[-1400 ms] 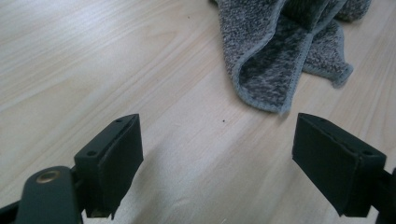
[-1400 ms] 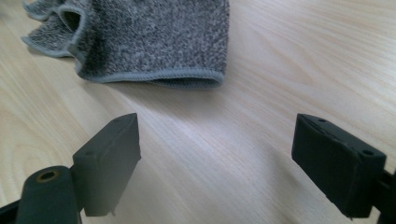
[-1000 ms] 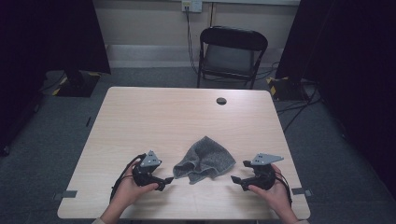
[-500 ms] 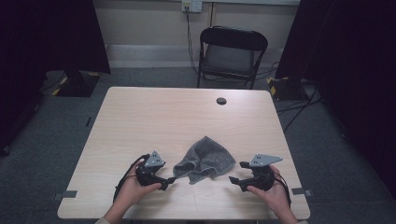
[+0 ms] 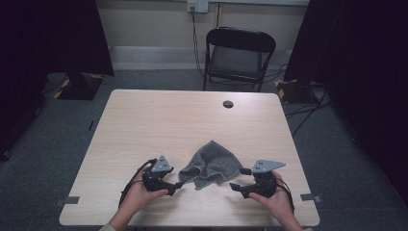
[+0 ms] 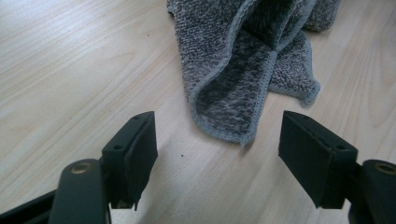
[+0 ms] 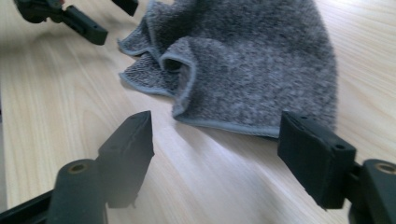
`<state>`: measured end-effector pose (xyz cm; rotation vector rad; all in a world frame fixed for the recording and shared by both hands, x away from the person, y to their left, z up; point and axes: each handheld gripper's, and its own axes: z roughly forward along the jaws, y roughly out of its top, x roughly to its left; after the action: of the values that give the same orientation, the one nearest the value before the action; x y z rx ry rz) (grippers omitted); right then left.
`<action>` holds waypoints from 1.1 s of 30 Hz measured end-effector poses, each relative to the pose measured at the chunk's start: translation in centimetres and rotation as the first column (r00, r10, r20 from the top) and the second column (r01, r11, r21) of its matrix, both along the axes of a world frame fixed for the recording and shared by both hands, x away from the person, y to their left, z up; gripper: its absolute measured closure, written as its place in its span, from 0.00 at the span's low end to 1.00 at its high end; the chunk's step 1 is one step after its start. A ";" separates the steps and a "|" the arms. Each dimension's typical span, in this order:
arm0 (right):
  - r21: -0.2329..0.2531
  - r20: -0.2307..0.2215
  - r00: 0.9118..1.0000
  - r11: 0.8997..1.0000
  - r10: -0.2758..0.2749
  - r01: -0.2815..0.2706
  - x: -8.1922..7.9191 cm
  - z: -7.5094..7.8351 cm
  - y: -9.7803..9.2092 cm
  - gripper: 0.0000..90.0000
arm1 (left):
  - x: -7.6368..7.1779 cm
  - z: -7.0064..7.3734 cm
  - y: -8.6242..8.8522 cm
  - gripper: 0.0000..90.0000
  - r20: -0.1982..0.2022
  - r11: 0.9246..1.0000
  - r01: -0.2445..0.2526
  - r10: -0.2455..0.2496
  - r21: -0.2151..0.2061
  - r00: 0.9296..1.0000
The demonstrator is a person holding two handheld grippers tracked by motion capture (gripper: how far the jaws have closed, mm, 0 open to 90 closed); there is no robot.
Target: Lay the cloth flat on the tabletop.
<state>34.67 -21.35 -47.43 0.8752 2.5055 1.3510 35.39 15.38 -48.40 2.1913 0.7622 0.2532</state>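
Observation:
A crumpled grey towel point(image 5: 210, 164) lies on the light wooden table point(image 5: 159, 125) near its front edge. My left gripper point(image 5: 177, 185) rests just left of the towel, open, jaws wide apart. In the left gripper view a folded hem of the towel point(image 6: 243, 84) lies just ahead of the gap between the jaws. My right gripper point(image 5: 236, 179) sits just right of the towel, also open. In the right gripper view the towel point(image 7: 247, 65) spreads ahead of the jaws, its hemmed edge close to them. Neither gripper holds anything.
A small black round cap point(image 5: 228, 104) sits in the tabletop near the far edge. A black folding chair point(image 5: 238, 55) stands beyond the table. The other gripper point(image 7: 70, 16) appears at the upper left of the right gripper view.
Both grippers have edged slightly inward toward the towel. The towel has not moved.

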 end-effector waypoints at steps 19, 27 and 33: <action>-0.016 0.018 0.997 0.997 0.070 -0.070 0.2 0.0 2.7 0.52 | -0.2 -0.5 0.1 0.53 0.023 1.000 0.025 -0.025 0.007 0.999; -0.030 0.029 0.998 0.998 0.059 -0.058 0.4 -0.4 3.4 0.62 | -0.3 -0.4 0.0 0.63 -0.018 1.000 0.019 -0.020 -0.018 1.000; -0.019 0.009 0.998 0.998 0.054 -0.054 0.6 -0.9 3.1 0.69 | -0.1 -0.7 -0.2 0.70 -0.049 1.000 0.002 -0.003 -0.023 0.999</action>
<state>35.31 -18.28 -48.28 0.8009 2.5481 1.3426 35.25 15.21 -49.09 2.1840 0.7853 0.1892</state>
